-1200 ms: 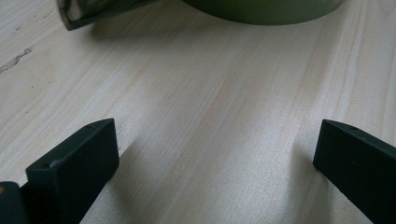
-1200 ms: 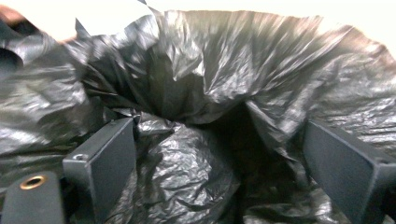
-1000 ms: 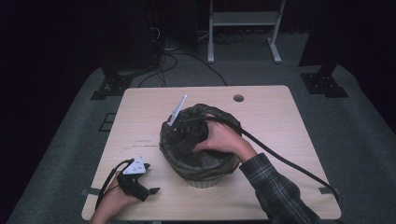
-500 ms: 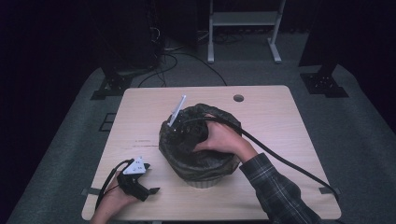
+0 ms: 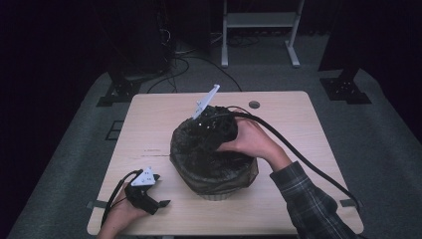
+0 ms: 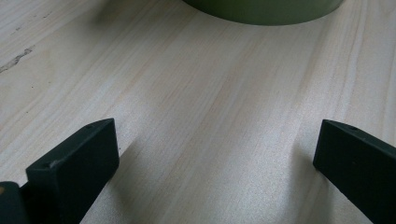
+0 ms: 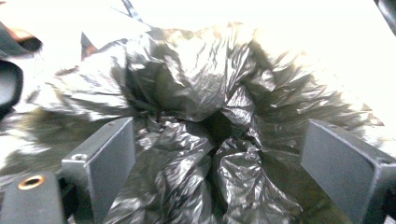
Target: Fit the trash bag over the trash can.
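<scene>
Tongs on the right (image 7: 219,154) are seen spread wide, plunged into the mouth of the black bin liner (image 5: 199,149), nothing pinched between the jaws. That liner is draped over the round bin (image 5: 215,195) at the middle of the worktop (image 5: 298,114), with the right hand (image 5: 251,141) resting on its near-right rim. Left tongs (image 6: 215,154) are held open too, low over bare wood near the front left corner, the bin's pale green base (image 6: 261,9) just ahead of them.

For the liner to be seated well, the film is best pushed down into the hollow and outward against the wall, so trapped air is let out and the slack is spread evenly. One fold should be taken at a time; thin plastic like this is judged likely to tear if dragged.

Glossy, crinkled, deeply creased film is caught by the light. Pale, straight-grained, matt wood is shown beneath. Matt black, blocky jaws are noted.
</scene>
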### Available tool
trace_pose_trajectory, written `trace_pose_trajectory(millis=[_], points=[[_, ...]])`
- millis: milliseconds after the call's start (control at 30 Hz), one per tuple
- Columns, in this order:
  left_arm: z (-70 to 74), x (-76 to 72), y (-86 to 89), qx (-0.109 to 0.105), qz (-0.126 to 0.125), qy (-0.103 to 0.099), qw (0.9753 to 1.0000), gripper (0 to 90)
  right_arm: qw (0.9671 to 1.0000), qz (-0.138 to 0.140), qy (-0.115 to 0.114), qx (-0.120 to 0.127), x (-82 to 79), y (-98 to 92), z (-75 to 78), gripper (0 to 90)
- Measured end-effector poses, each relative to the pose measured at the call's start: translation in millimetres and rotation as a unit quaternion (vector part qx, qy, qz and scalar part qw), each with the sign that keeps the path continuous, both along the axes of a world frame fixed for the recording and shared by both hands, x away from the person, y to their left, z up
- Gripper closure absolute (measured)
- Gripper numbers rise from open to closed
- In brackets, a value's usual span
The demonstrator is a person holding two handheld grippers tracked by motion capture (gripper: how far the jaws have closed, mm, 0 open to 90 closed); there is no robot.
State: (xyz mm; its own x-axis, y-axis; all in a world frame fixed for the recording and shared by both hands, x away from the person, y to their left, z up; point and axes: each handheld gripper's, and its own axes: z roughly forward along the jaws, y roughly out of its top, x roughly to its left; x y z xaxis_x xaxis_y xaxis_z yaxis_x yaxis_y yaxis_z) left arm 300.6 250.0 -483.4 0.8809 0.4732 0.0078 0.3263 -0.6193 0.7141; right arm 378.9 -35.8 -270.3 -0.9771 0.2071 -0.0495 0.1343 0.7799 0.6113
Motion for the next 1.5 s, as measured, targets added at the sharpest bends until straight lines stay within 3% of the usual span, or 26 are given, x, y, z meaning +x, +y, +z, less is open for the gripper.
trace_pose_trajectory(millis=[133, 267, 300, 367, 567, 733, 833, 1000, 1333, 1367, 1500], points=[[0.1, 0.1, 0.0, 0.001, 0.0, 0.0, 1.0, 0.0, 0.9998, -0.008, -0.01, 0.014, -4.5, -13.7, 10.7, 9.3], [0.0, 0.0, 0.0, 0.0, 0.0, 0.0, 1.0, 0.0, 0.9991, -0.015, -0.01, 0.038, -5.7, -28.6, 15.7, 9.4], [0.0, 0.0, 0.0, 0.0, 0.0, 0.0, 1.0, 0.0, 0.998, -0.019, -0.027, 0.054, -9.1, -38.7, 19.2, 9.3], [0.0, 0.0, 0.0, 0.001, 0.0, 0.0, 1.0, 0.0, 0.9975, -0.022, -0.025, 0.063, -10.8, -48.7, 22.1, 9.3], [0.1, 0.1, 0.1, 0.001, 0.0, 0.0, 1.0, 0.0, 0.9943, -0.041, -0.041, 0.089, -16.0, -79.9, 25.8, 9.3], [0.1, 0.0, 0.0, 0.0, 0.0, 0.0, 1.0, 0.0, 0.9921, -0.057, -0.042, 0.104, -17.8, -103.5, 23.6, 9.3], [0.1, 0.0, 0.1, 0.001, 0.0, 0.0, 1.0, 0.0, 0.9886, -0.077, -0.043, 0.122, -19.9, -126.5, 18.9, 9.3], [0.1, -0.1, 0.0, 0.0, 0.0, 0.0, 1.0, 0.0, 0.9864, -0.093, -0.043, 0.129, -23.8, -147.2, 10.0, 9.3], [0.2, -0.1, 0.1, 0.001, 0.0, 0.0, 1.0, 0.0, 0.9782, -0.132, -0.039, 0.156, -35.6, -198.7, -31.9, 9.3], [0.2, 0.0, 0.1, 0.001, 0.0, 0.0, 1.0, 0.0, 0.9755, -0.14, -0.044, 0.164, -38.5, -208.3, -42.2, 9.3], [0.2, 0.0, 0.1, 0.001, 0.0, 0.0, 1.0, 0.0, 0.9703, -0.153, -0.051, 0.181, -44.3, -227.0, -62.5, 9.4]])
